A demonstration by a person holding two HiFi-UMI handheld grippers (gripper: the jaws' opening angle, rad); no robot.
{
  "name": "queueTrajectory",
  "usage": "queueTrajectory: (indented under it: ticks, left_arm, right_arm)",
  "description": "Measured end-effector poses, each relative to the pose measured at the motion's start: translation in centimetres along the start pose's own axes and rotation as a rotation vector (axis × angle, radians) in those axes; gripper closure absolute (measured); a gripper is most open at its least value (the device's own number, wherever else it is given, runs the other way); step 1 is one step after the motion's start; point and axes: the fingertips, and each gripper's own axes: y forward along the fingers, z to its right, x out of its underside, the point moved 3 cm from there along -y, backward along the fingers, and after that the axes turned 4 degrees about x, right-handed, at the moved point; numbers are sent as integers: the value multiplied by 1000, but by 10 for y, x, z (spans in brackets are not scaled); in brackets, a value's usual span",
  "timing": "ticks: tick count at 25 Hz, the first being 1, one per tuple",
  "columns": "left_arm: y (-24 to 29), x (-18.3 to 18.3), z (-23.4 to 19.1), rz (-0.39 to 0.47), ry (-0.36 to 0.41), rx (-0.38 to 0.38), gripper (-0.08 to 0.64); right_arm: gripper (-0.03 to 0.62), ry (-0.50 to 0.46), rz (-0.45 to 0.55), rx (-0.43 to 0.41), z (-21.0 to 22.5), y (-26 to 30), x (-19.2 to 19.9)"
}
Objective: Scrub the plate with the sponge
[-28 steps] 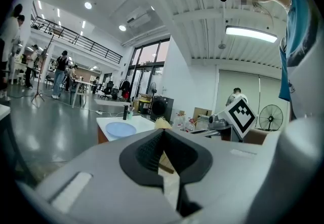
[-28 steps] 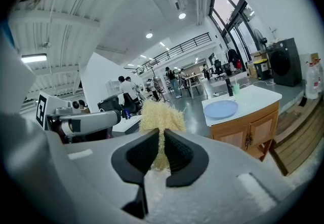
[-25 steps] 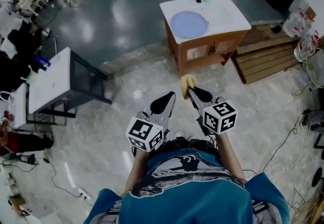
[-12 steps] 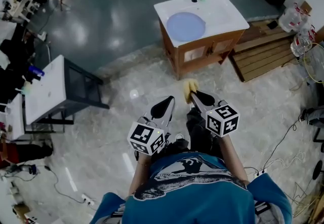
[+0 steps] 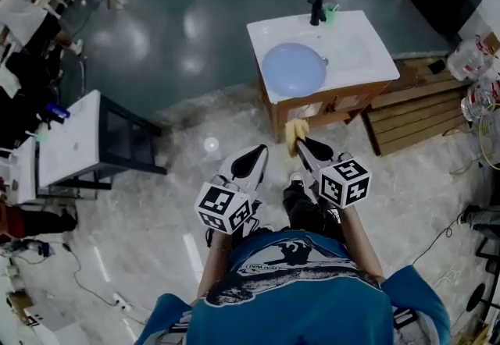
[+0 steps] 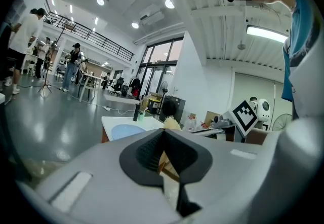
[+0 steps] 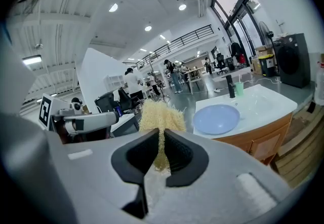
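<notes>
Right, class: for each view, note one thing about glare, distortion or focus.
Head view: bright glare patches on the glossy dark floor, straight edges bowed. Left gripper view: dark rounded corners, ceiling light blown white. Right gripper view: same rounded frame; sponge and plate fairly sharp.

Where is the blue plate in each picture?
Head view: the plate is upper middle, on the white sink counter.
Left gripper view: the plate is left of centre, far off.
Right gripper view: the plate is right of centre, beyond the sponge.
Shared landmark: the black faucet behind the plate.
</notes>
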Motion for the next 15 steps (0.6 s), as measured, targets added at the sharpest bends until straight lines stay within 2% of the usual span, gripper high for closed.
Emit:
queueTrajectory:
  ticks: [6,9,15]
  left_arm:
    - [66,-25,-29,45,-39,-69,548]
    - [87,-30,-43,43,-43,-111,548]
    - [113,-28,-50,3,-53,-142,547]
  right_arm:
    - [561,-4,-19,-28,66,27,-35]
    - [561,-2,-27,-46,89,39,-45]
    - [561,30,-41,-73,118,58,-53]
